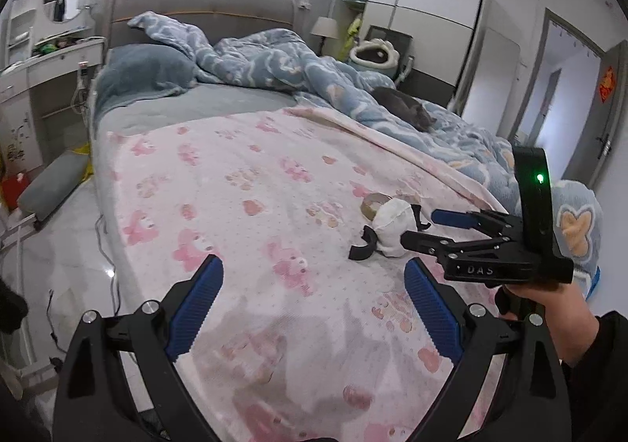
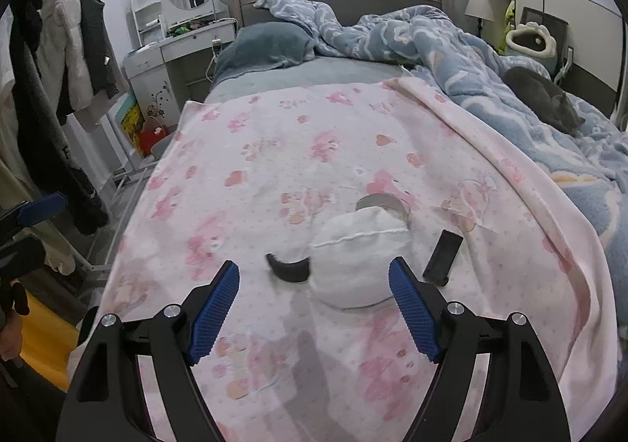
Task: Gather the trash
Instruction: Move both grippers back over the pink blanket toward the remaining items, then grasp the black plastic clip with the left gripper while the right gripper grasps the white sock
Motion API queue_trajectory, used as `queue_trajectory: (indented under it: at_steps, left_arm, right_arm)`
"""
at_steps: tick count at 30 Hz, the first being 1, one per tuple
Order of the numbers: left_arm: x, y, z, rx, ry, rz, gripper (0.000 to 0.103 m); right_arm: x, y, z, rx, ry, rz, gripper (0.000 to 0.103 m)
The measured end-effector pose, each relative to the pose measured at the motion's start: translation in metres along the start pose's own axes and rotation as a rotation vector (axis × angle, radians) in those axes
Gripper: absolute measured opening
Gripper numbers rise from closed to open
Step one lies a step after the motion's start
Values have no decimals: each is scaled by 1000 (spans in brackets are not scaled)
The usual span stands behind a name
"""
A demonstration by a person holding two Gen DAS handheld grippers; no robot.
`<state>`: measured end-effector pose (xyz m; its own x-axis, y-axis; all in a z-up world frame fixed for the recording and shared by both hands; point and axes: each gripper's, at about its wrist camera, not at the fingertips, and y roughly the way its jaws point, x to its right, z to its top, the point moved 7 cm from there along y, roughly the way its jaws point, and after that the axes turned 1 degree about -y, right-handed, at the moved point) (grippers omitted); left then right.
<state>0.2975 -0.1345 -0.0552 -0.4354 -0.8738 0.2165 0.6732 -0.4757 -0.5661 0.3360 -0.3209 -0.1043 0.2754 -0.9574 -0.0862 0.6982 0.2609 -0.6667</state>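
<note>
A: Two grippers, both wide open and empty. Left gripper (image 1: 314,308) hovers over bare pink blanket (image 1: 243,183); right gripper (image 2: 314,304) is lined up on the white bundle (image 2: 357,265), which sits just past its fingertips, not touching.

B: Step?

A: Approach, I'd say. Nothing picked yet. The next move probably calls for the right to go forward and down until the pads straddle the bundle, then close. It's soft, so expect it to squash.

B: Other trash?

A: Curved black piece (image 2: 288,269) against the bundle's left, black flat piece (image 2: 443,257) just right of it, tape roll (image 2: 386,204) behind, half hidden by the bundle.

B: Unclear?

A: What the bundle actually is. No bin in view. Cat (image 2: 543,100) further back on the blue duvet (image 2: 463,61), well apart.
</note>
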Motion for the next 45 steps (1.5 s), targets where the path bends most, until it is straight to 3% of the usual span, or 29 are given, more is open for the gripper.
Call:
queue_trajectory:
  at_steps: [15, 19, 24, 31, 36, 45]
  left_arm:
    - [16, 99, -4, -138, 88, -134, 95]
    - [13, 117, -2, -157, 56, -162, 95]
    - [22, 132, 1, -170, 63, -181, 95]
    - [45, 153, -3, -191, 83, -210, 94]
    - [57, 164, -11, -208, 132, -184, 86]
    - [73, 179, -16, -221, 166, -170, 71]
  right_arm:
    - [34, 56, 2, -133, 31, 27, 80]
    - [32, 61, 1, -153, 8, 38, 65]
    - [39, 55, 2, -133, 24, 59, 49]
    - [60, 32, 9, -55, 112, 123, 49]
    - [70, 14, 12, -2, 183, 197, 49]
    - [83, -2, 4, 4, 198, 200, 49]
